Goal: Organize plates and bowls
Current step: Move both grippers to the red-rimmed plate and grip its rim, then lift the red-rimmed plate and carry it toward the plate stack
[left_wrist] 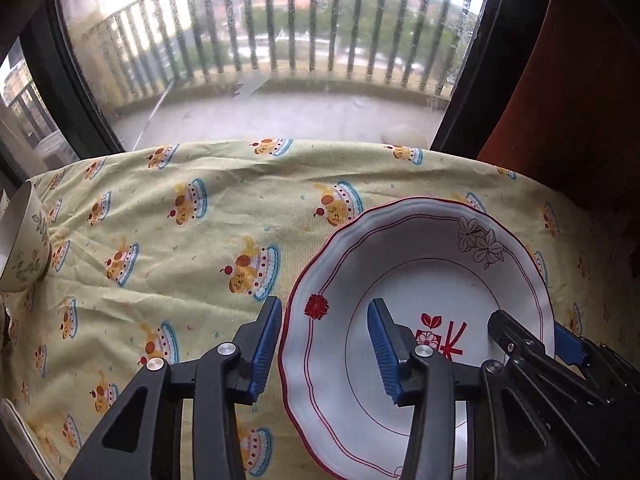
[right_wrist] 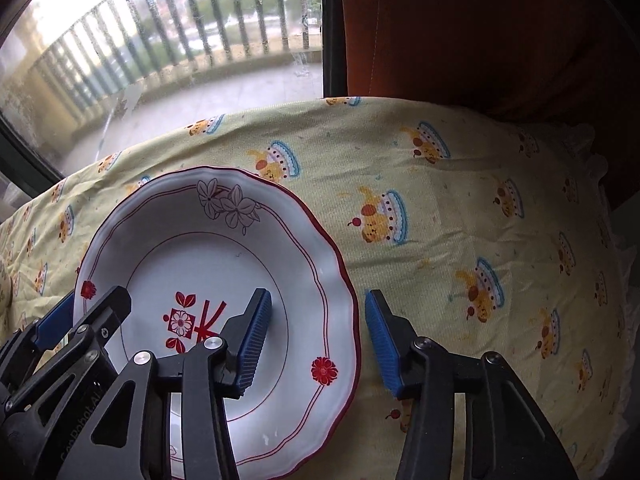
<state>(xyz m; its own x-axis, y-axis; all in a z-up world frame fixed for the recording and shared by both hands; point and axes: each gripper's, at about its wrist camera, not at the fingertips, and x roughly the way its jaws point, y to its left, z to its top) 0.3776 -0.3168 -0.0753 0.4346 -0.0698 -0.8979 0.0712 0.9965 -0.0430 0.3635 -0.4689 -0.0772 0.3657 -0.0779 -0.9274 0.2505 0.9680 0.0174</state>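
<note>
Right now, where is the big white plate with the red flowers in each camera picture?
Left wrist view: the plate sits at lower right, its left rim between the open left gripper fingers.
Right wrist view: the plate sits at lower left, its right rim between the open right gripper fingers.
Shared landmark: the grey outlined flowers on the plate's far rim.
</note>
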